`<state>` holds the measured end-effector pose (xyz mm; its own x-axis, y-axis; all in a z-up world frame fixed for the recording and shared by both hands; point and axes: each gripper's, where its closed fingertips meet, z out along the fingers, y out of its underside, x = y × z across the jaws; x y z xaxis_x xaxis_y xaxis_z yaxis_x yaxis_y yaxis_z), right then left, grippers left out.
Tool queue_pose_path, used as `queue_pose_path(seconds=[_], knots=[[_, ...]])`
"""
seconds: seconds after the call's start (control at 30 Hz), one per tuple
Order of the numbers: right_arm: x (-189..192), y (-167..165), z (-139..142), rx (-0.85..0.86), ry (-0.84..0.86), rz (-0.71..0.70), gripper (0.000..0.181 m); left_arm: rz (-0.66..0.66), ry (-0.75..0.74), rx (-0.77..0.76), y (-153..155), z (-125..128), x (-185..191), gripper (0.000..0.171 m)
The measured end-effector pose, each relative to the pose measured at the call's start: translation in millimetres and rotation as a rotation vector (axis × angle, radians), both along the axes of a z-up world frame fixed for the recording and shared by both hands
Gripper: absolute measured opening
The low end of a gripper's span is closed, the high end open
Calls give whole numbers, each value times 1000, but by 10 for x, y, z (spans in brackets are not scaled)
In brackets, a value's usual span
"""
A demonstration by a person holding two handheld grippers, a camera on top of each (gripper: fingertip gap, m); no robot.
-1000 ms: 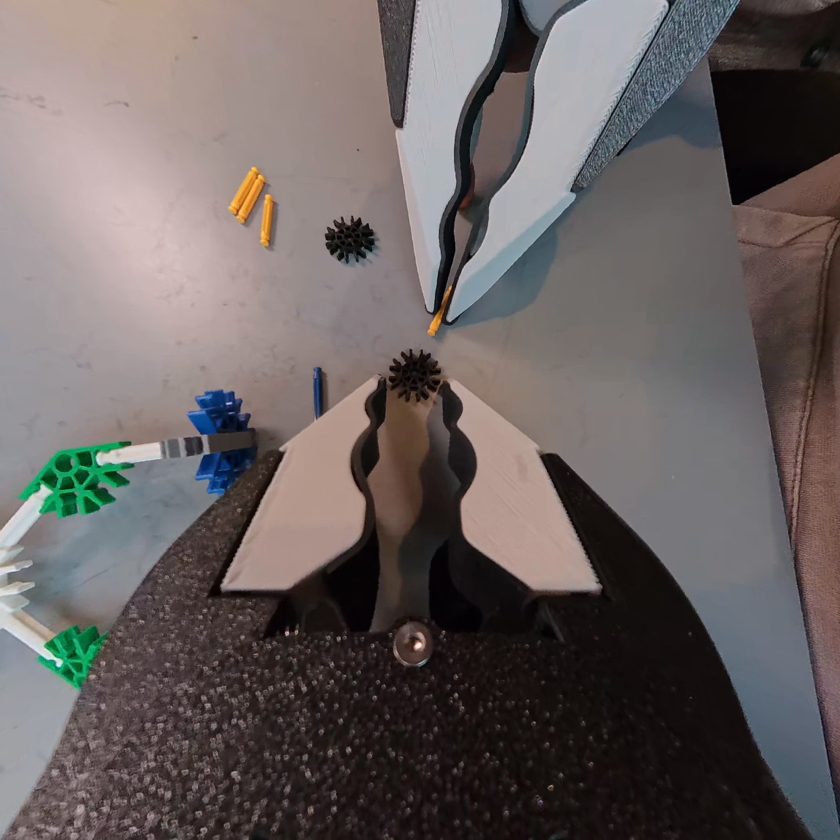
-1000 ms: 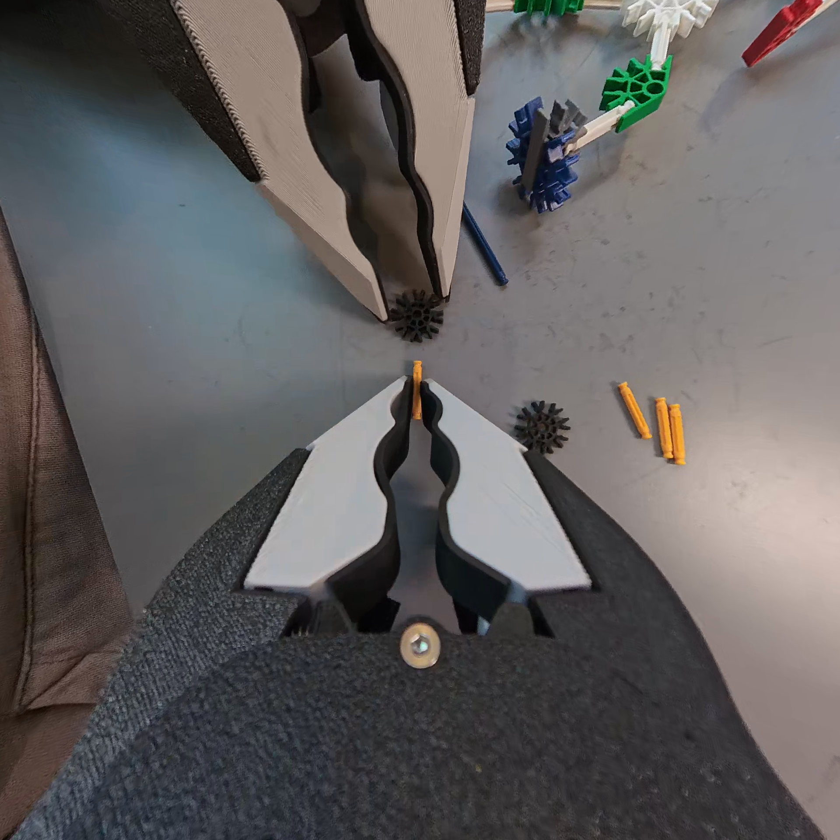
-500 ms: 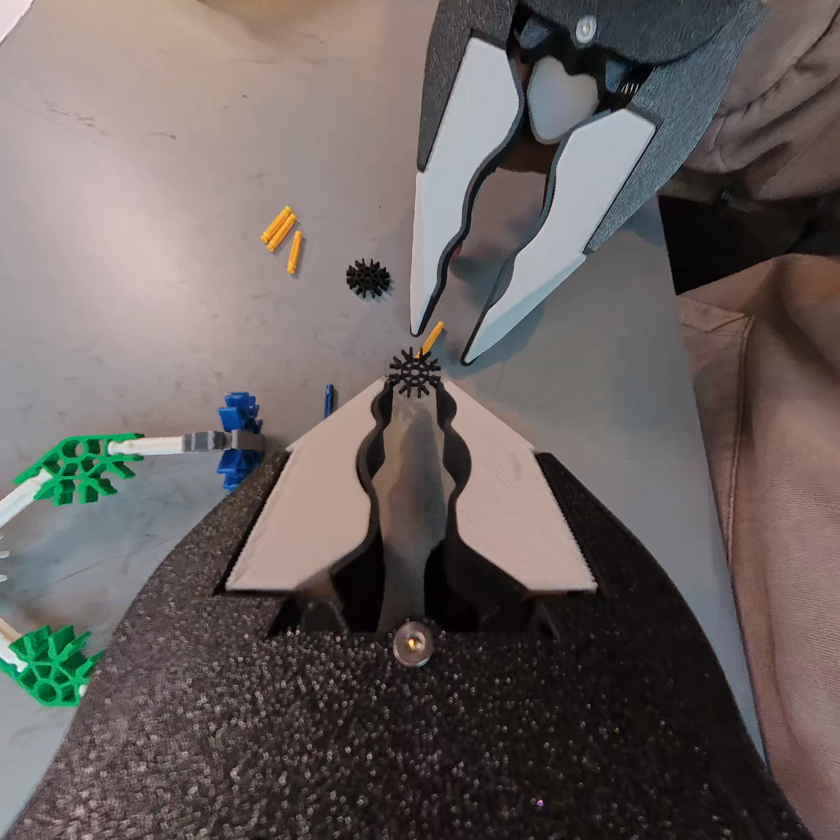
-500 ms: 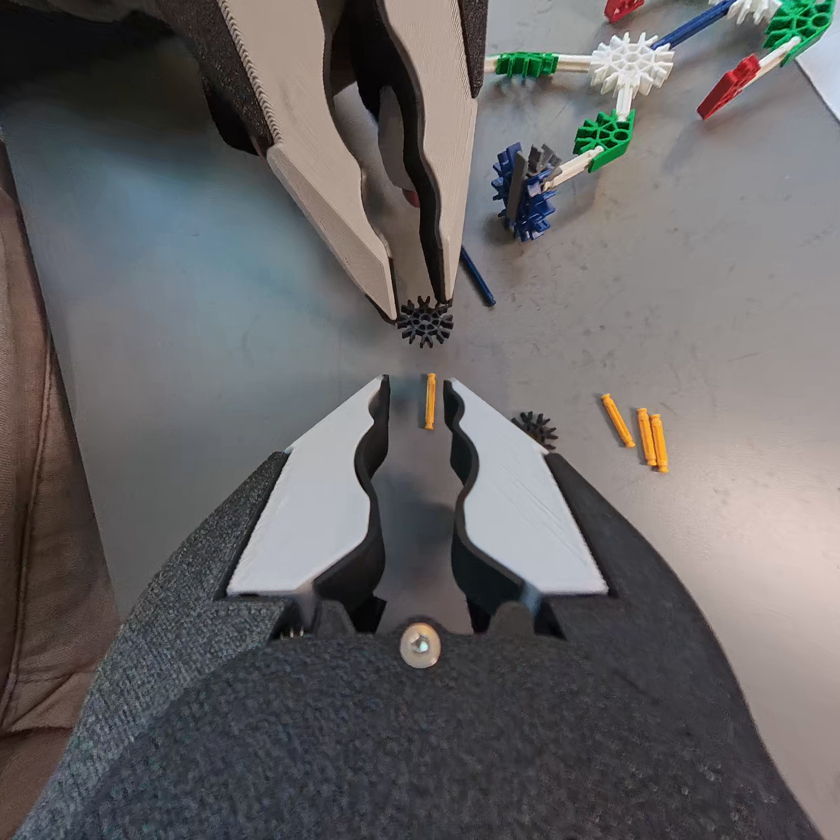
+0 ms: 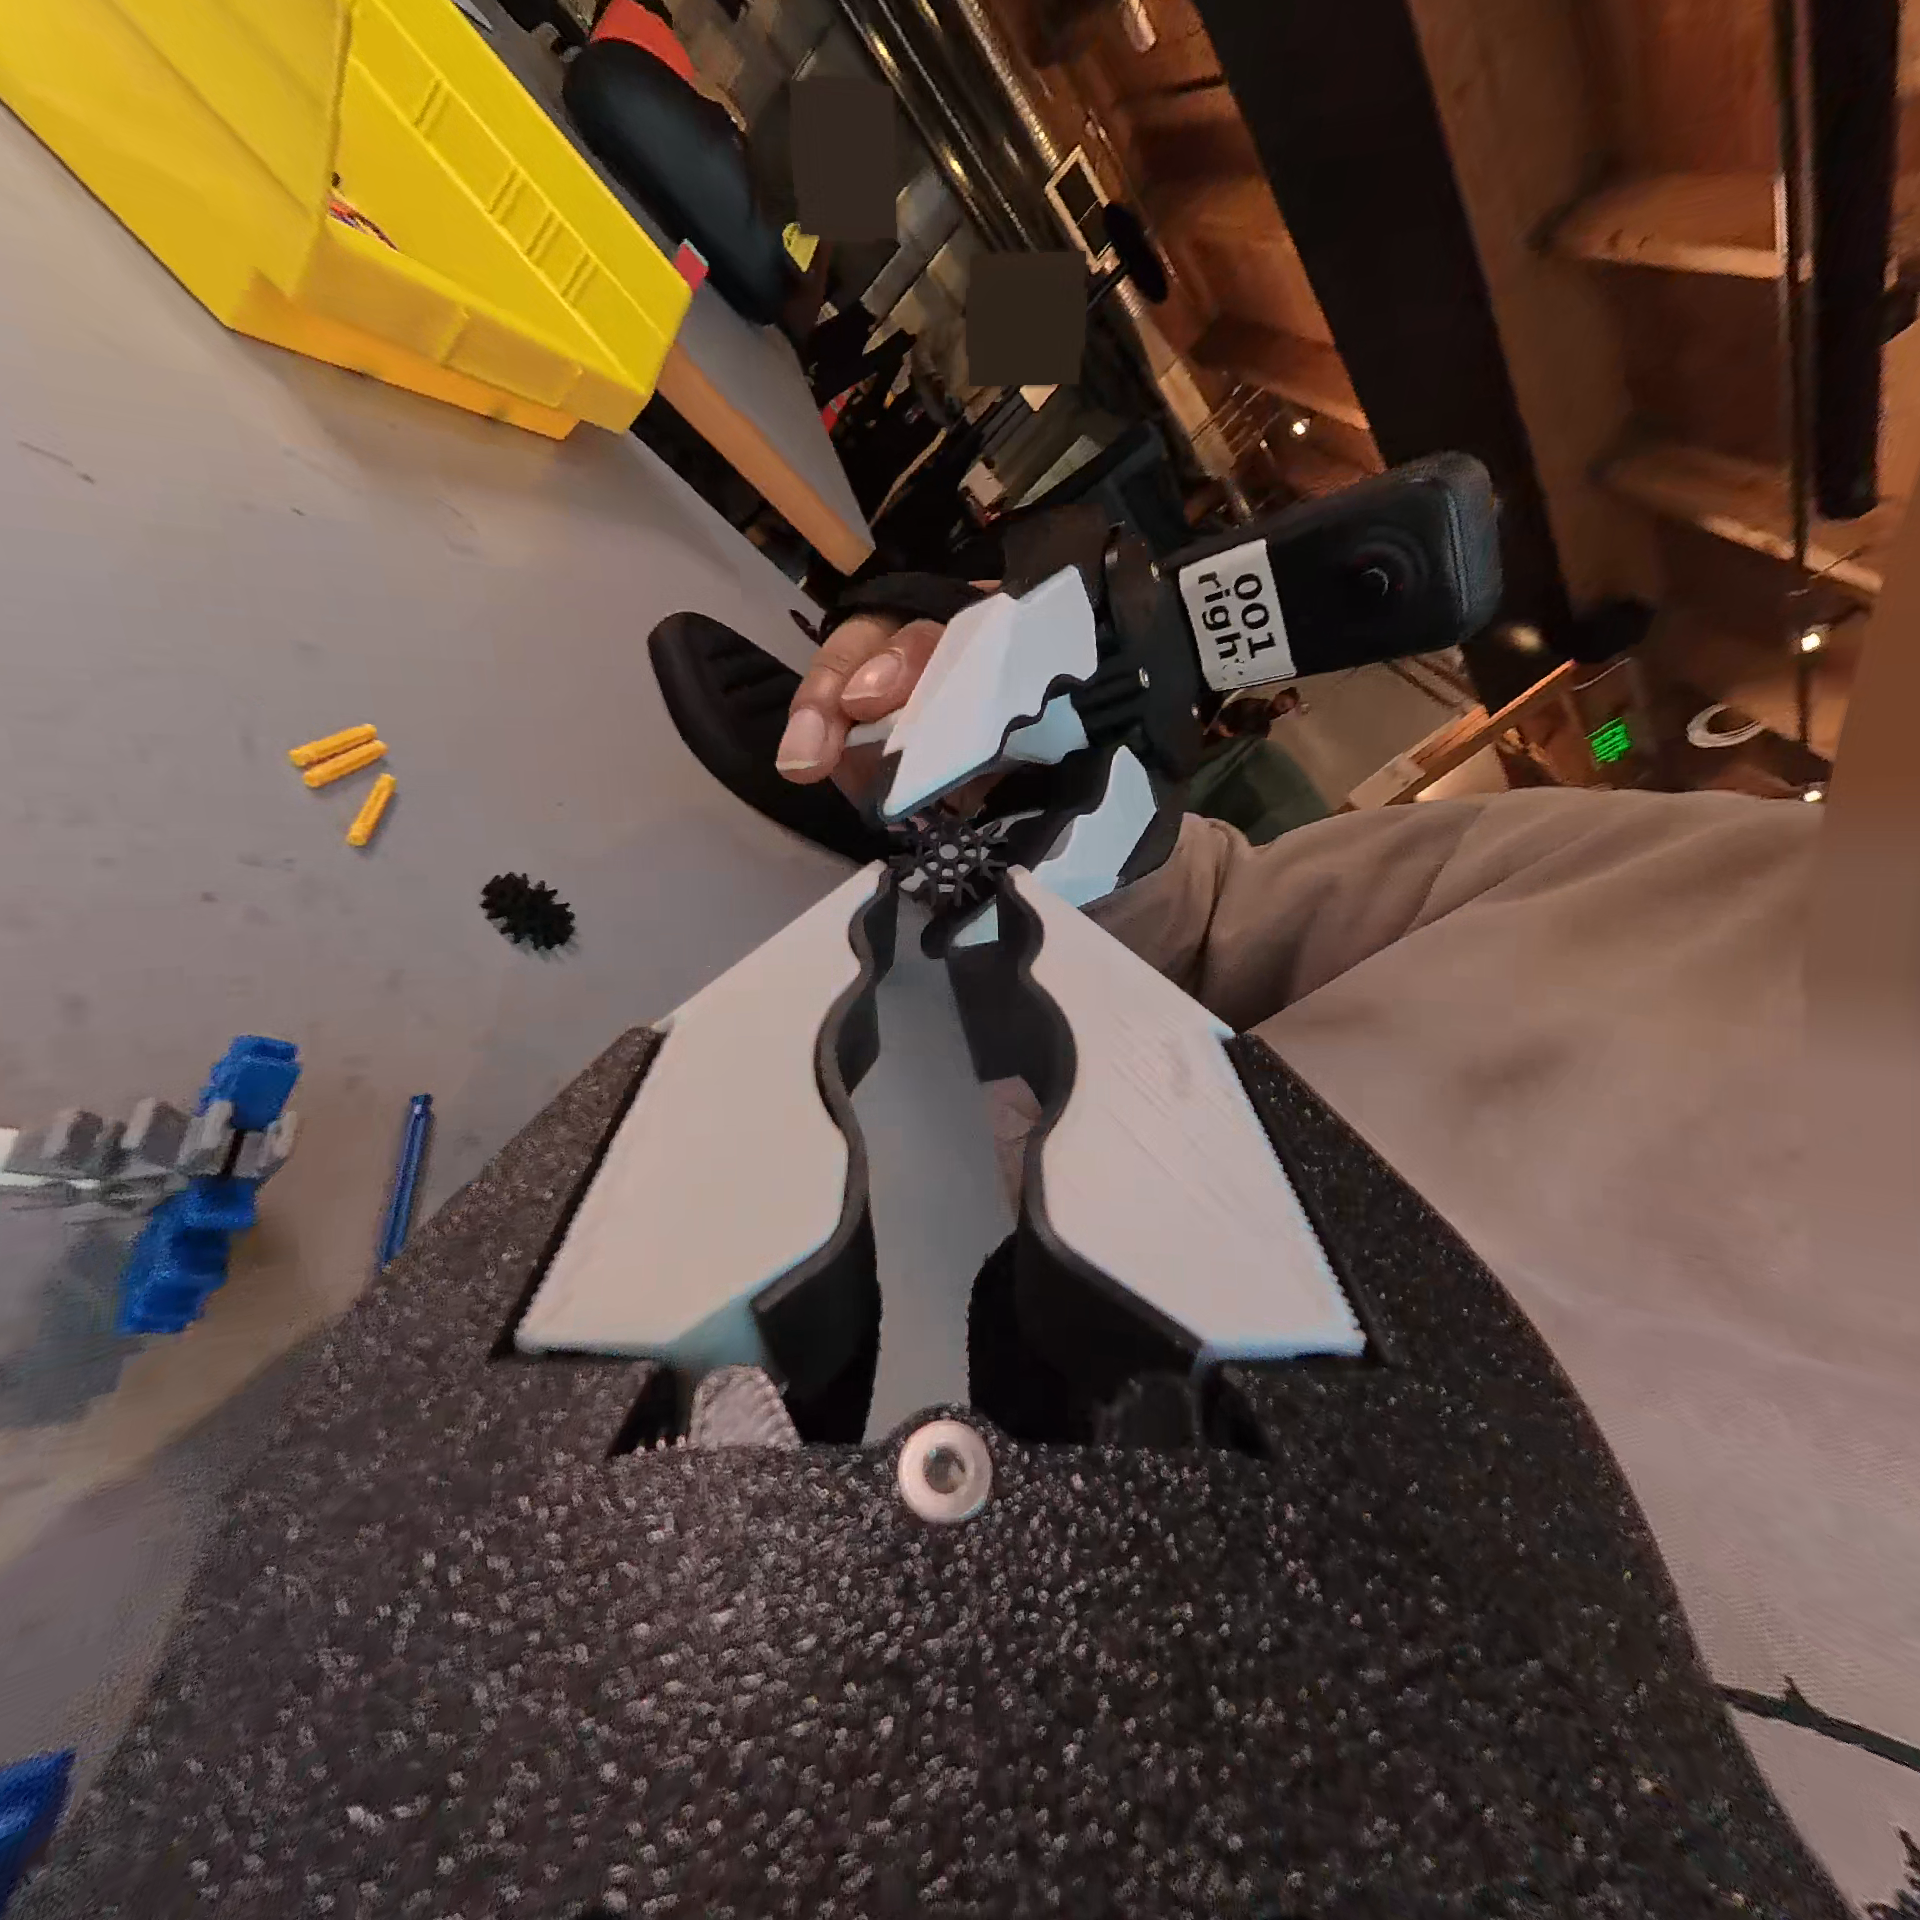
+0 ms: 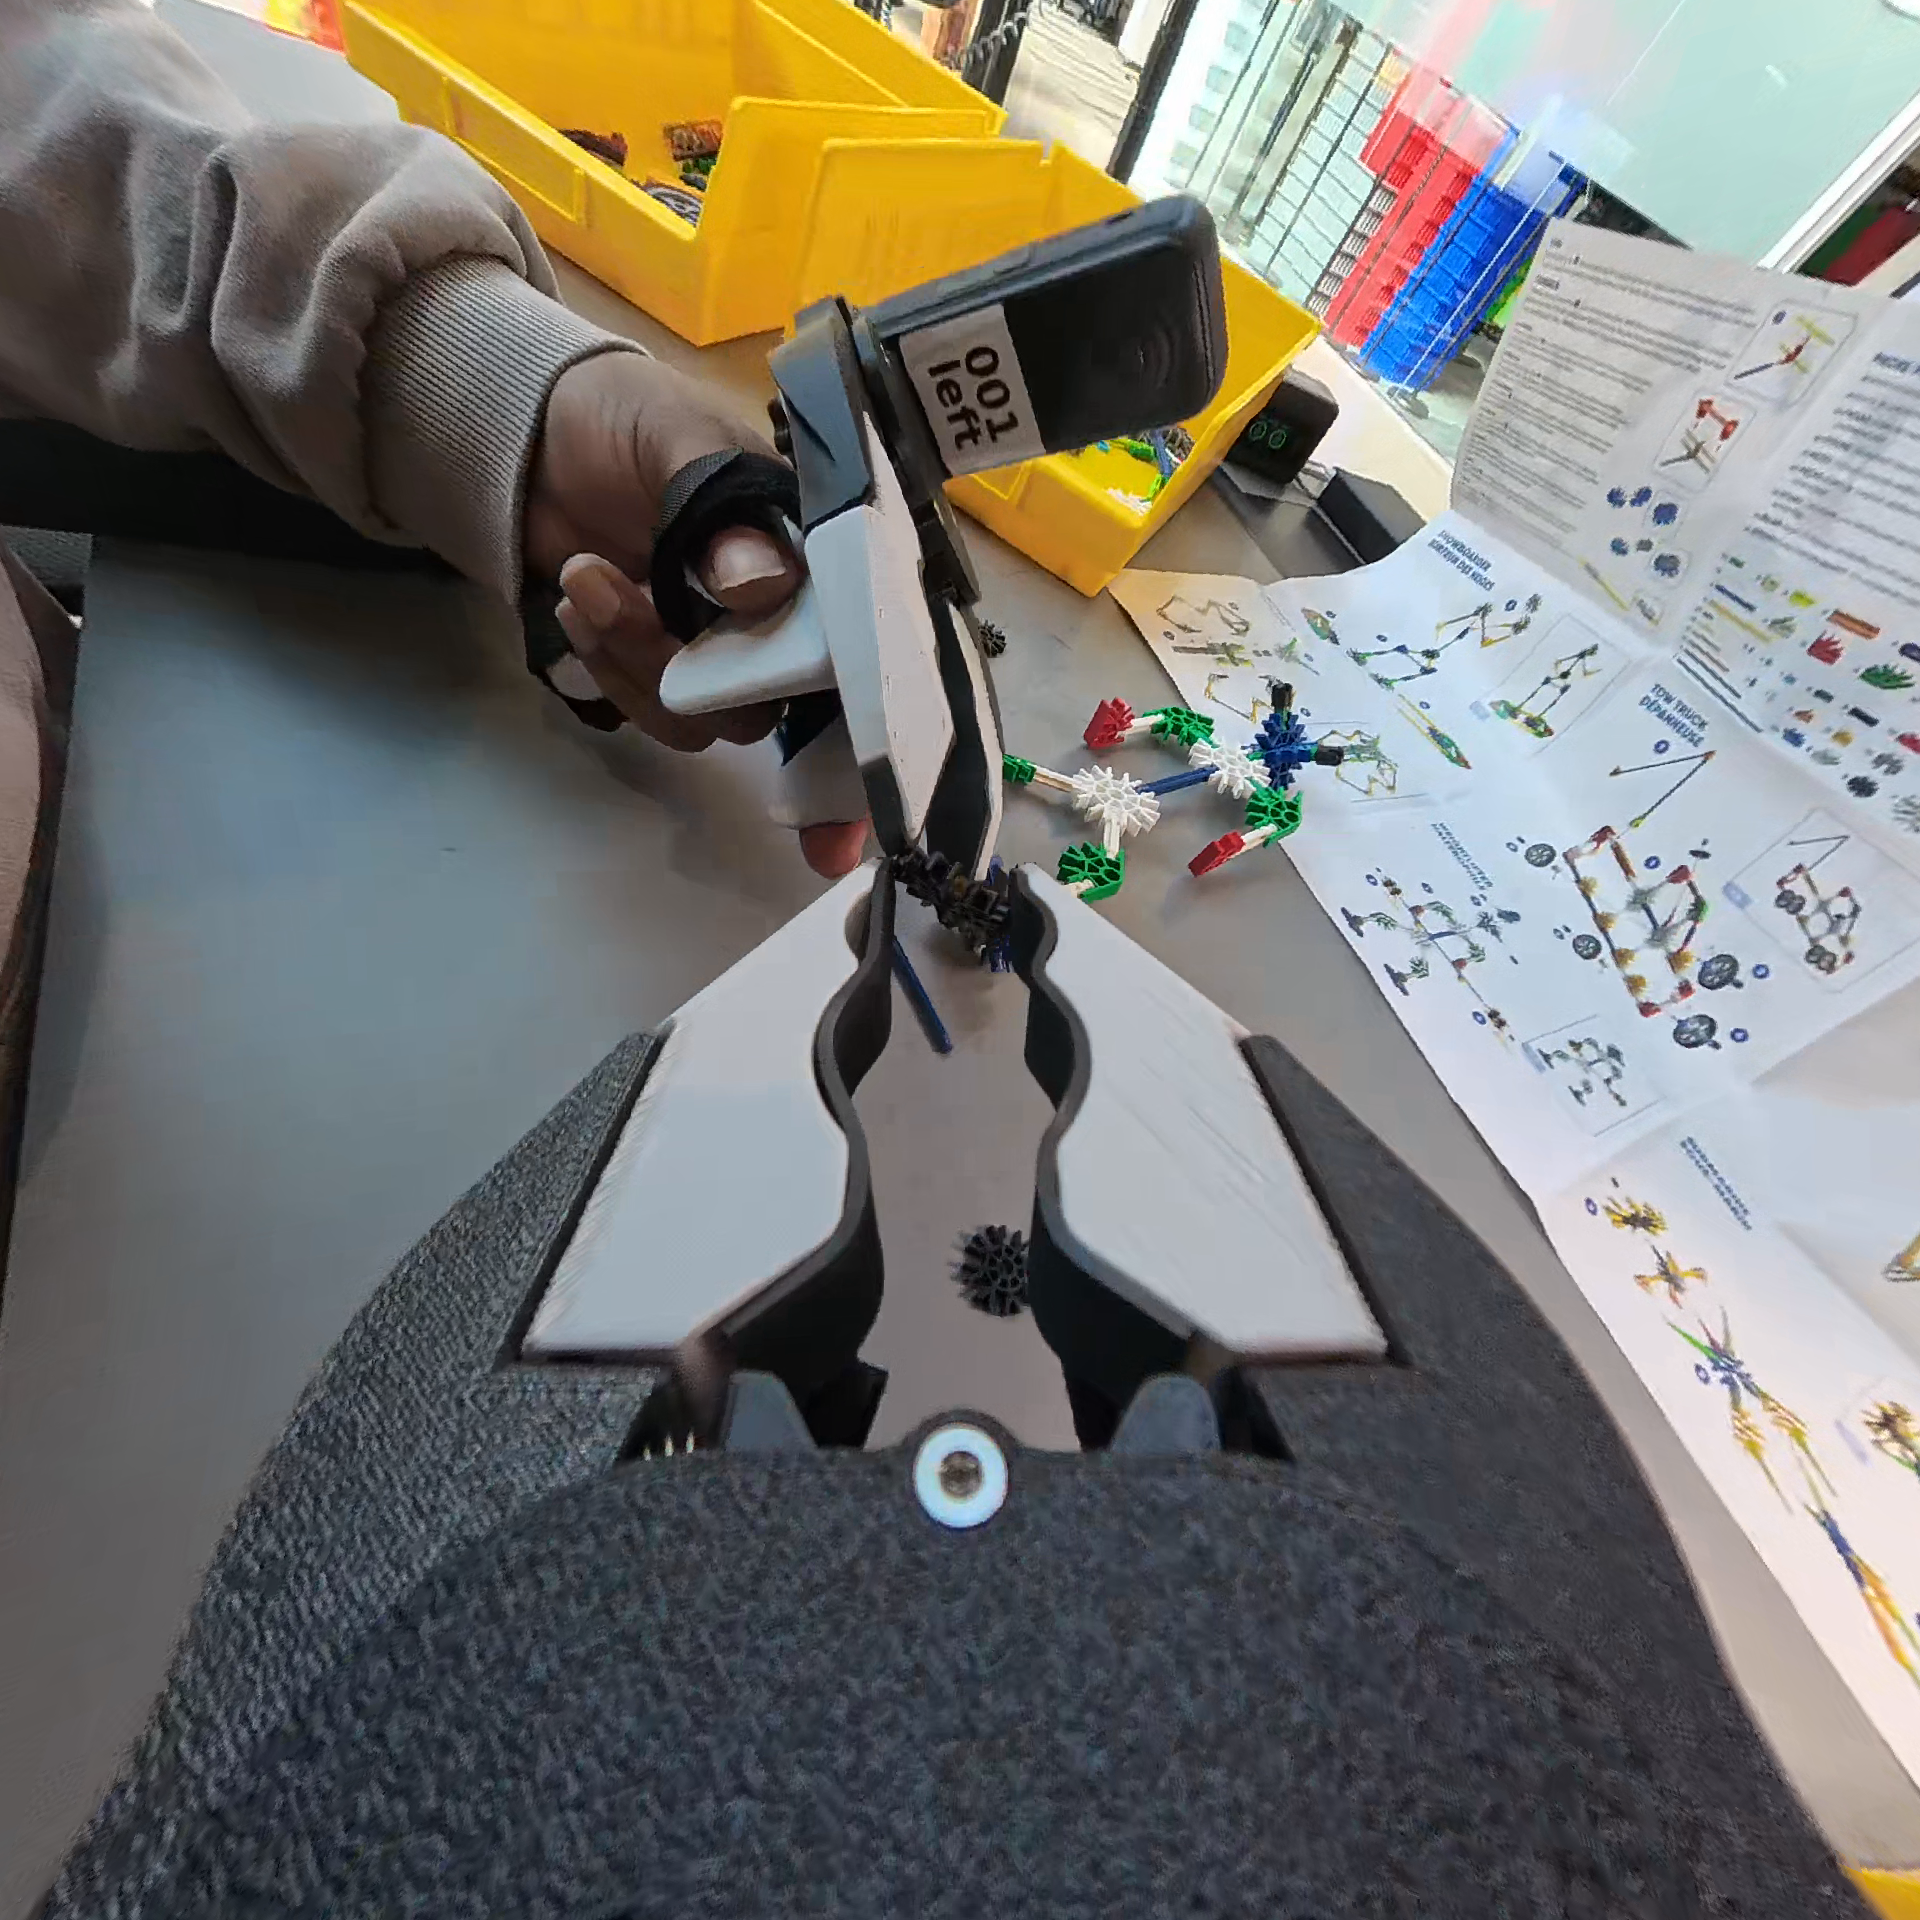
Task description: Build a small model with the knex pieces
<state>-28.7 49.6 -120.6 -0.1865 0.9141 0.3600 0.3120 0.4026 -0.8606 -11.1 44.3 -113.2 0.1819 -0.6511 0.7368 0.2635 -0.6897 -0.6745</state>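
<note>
Left hand-held gripper lifted off the grey table, fingertips narrowed and pinching a black snowflake-shaped connector at the very tips; right hand-held gripper facing it tip to tip, its fingers parted in a moderate gap around the same connector, contact with it not clear; a little dark blue visible at that meeting point, too small to identify. Second black toothed connector lying loose on the table, seen also through the gap of the right fingers. Three short yellow rods grouped farther off on the table, thin blue rod lying near a blue connector with grey clip at the left edge. Built assembly of white, green, red and blue connectors and rods resting on the table just beside a folded-out instruction sheet. Yellow parts bins along the far side of the table. Person's hand in a beige sleeve gripping the left tool, another hand behind the right tool
</note>
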Motion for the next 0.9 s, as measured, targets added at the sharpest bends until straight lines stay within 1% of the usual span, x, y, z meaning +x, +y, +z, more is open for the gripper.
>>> queue_pose_path(seconds=[0.1, 0.2, 0.33, 0.37, 0.43, 0.47, 0.5, 0.57, 0.73, 0.83, 0.9], knots=[[21, -64, 54, -19, 1, 60, 19, -62, -98, -66, -54, 57, 21, 17], [52, -146, 52, -14, -56, 153, 20, -110, -156, -105, -93, 98, 25, 19], [62, -274, 55, 15, -149, 284, 20, -146, -161, -126, -140, 98, 62, 33], [59, -313, 53, 23, -173, 317, 20, -164, -163, -134, -164, 95, 88, 34], [44, -351, 20, 54, -224, 360, 20, -196, -168, -149, -209, 92, 129, 33], [35, -351, -5, 68, -248, 372, 20, -203, -167, -151, -222, 88, 141, 30], [27, -347, -30, 78, -265, 380, 19, -204, -167, -151, -227, 88, 144, 23], [0, -303, -32, 76, -264, 369, 19, -177, -168, -153, -189, 85, 120, 20], [-94, -202, 35, 15, -147, 274, 21, -109, -237, -171, -72, 142, 24, 18], [-144, -166, 95, -22, -47, 194, 27, -84, -296, -176, -29, 196, -29, 18], [-197, -117, 132, -29, 21, 109, 28, -56, -337, -174, 11, 240, -65, 18]])
